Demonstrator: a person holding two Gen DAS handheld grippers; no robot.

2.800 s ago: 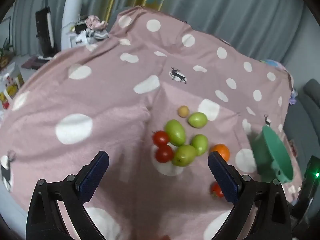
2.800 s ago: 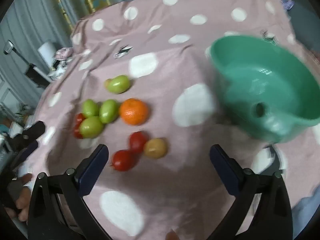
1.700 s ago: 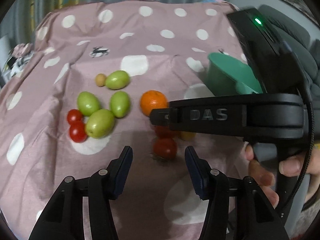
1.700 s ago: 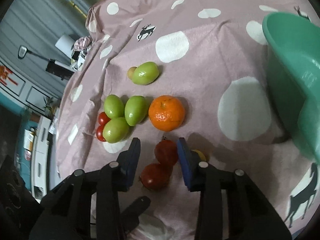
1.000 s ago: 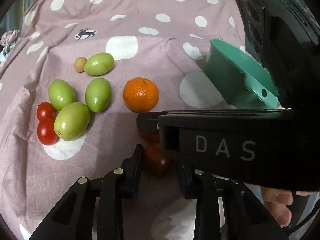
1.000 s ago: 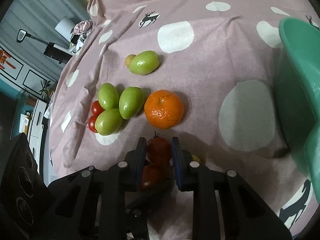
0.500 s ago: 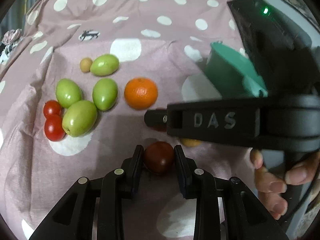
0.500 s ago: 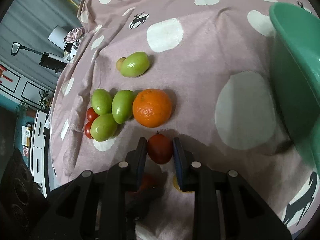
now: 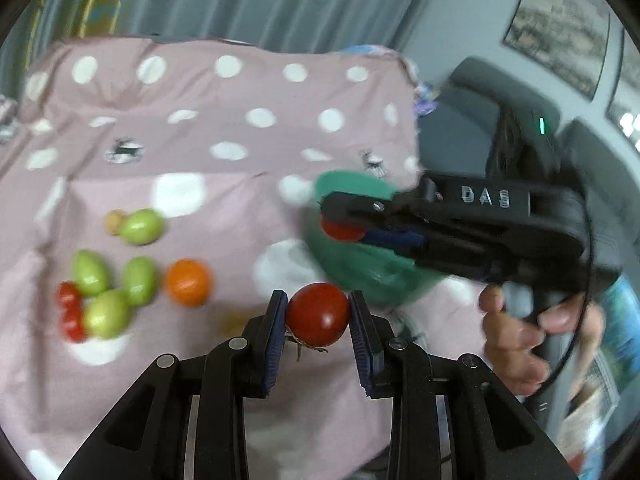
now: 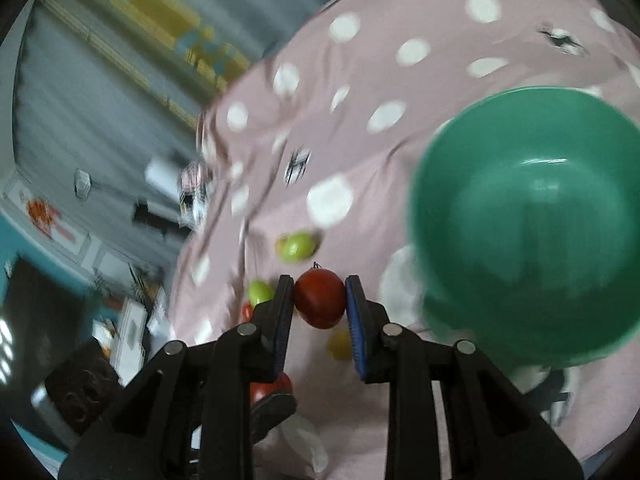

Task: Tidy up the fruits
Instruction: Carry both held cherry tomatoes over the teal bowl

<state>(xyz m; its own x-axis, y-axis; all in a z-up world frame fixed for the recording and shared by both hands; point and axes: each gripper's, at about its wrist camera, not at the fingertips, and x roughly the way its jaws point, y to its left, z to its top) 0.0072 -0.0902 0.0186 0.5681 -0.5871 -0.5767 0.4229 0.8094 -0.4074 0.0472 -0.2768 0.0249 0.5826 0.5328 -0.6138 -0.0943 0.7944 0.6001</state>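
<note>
The left gripper [image 9: 318,312] was clamped on a red tomato [image 9: 317,313], its blue pads pressed against both sides of the fruit, which hung clear of the pink spotted cloth [image 9: 224,120]. The right gripper [image 10: 320,300] was closed the same way on a second tomato [image 10: 320,298], held beside the rim of the green bowl [image 10: 528,216]; in the left view this gripper [image 9: 340,220] and its tomato [image 9: 342,230] sat in front of the bowl [image 9: 352,184]. On the cloth to the left lay an orange [image 9: 188,282], four green fruits [image 9: 140,226] and two small red tomatoes [image 9: 70,312], all blurred, with a small brownish fruit [image 9: 113,221] touching the far green one.
</note>
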